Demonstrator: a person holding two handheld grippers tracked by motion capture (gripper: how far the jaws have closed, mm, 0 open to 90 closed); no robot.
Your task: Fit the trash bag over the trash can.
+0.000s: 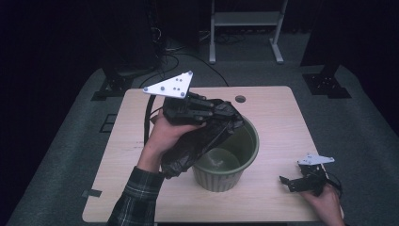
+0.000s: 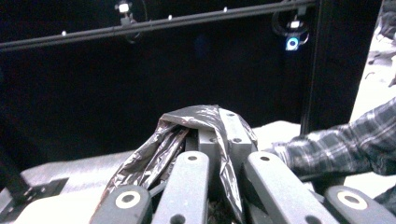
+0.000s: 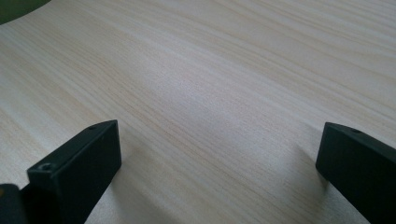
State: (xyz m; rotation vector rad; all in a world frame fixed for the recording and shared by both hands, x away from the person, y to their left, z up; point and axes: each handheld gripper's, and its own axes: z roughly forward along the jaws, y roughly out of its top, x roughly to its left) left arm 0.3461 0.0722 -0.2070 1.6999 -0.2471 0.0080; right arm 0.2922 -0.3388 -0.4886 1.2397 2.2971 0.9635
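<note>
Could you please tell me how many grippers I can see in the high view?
2: the left gripper is raised over the green bin, shut on the black bag; the right gripper rests open near the table's right edge.

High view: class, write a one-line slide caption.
Left gripper holds a black bag over a green bin; right gripper rests open on the table.
</note>
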